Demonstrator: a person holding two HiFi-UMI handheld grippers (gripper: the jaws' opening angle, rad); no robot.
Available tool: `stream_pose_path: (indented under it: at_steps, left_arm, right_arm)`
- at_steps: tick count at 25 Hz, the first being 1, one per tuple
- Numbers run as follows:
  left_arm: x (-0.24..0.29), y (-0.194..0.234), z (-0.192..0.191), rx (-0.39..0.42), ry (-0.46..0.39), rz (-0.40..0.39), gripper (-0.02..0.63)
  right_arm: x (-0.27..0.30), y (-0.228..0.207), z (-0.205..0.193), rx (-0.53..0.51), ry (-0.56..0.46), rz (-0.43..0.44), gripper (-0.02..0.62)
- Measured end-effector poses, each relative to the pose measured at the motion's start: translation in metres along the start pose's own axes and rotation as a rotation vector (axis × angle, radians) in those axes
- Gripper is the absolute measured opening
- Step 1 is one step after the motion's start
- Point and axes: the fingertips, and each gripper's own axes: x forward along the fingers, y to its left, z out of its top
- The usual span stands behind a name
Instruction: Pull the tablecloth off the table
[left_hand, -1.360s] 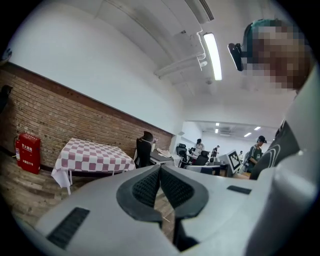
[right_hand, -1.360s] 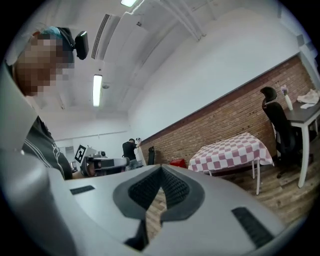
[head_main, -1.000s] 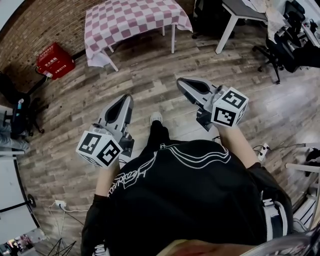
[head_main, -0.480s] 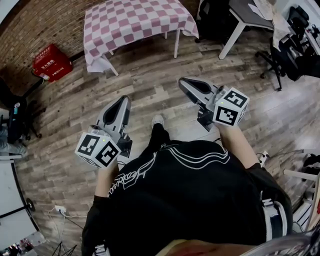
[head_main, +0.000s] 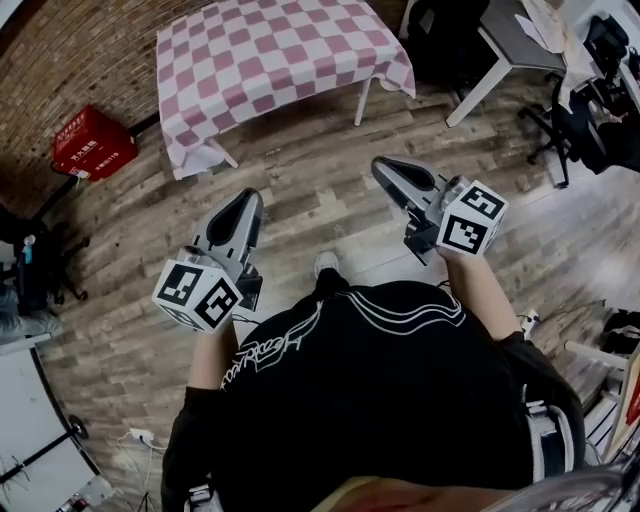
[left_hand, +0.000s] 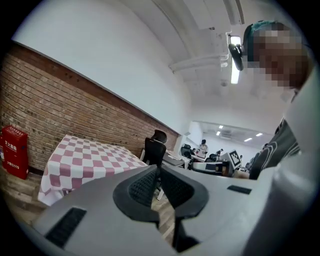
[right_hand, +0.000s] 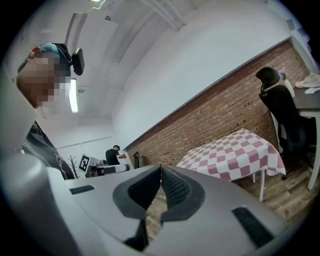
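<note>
Since the person has been walking forward over the last second, the bench (head_main: 362, 102) looks bigger and sits lower in the head view than it did. The red box (head_main: 90, 145) off to its left has slid down the frame too. So this is the approach, and nothing has been touched yet.

The pink-and-white checked tablecloth (head_main: 270, 60) is spread flat over the whole bench top. It hangs over every edge I can see, and the near left corner droops lowest.

The left gripper (head_main: 248, 198) and right gripper (head_main: 387, 166) are both held out in front over the wooden floor (head_main: 300, 185), pointing toward the bench but well apart from it. On both grippers the jaws are fully closed with nothing between them, and they haven't changed over that second.

For the task, I'd say the gap is closing but the pull hasn't started. My guess is the jaws need to open and then pinch the hanging cloth at the near edge or a corner before any tugging can happen.
</note>
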Motion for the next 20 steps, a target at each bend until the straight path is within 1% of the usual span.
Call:
stream_pose_path:
  at_steps: [4,8,10,12,15,17,20]
  left_arm:
    - [0.043,0.045,0.014,0.019,0.019,-0.045,0.006]
    - [0.072,0.079,0.026,0.033,0.018,-0.064,0.008]
    - [0.082,0.095,0.029,0.035,0.017,-0.056,0.008]
    - [0.090,0.110,0.028,0.030,0.022,-0.042,0.008]
    - [0.098,0.128,0.025,0.020,0.031,-0.023,0.015]
    - [0.101,0.139,0.020,0.007,0.036,-0.011,0.034]
    - [0.105,0.161,0.012,-0.017,0.046,0.026,0.048]
  right_arm:
    - [0.038,-0.042,0.014,0.039,-0.013,-0.039,-0.002]
    - [0.056,-0.071,0.034,0.026,-0.044,-0.084,-0.002]
    - [0.058,-0.084,0.041,0.028,-0.070,-0.111,-0.002]
    - [0.059,-0.094,0.041,0.049,-0.076,-0.125,-0.002]
    - [0.059,-0.113,0.032,0.066,-0.050,-0.162,-0.002]
    - [0.059,-0.128,0.028,0.075,-0.043,-0.189,0.000]
    - [0.066,-0.151,0.026,0.068,-0.028,-0.218,0.000]
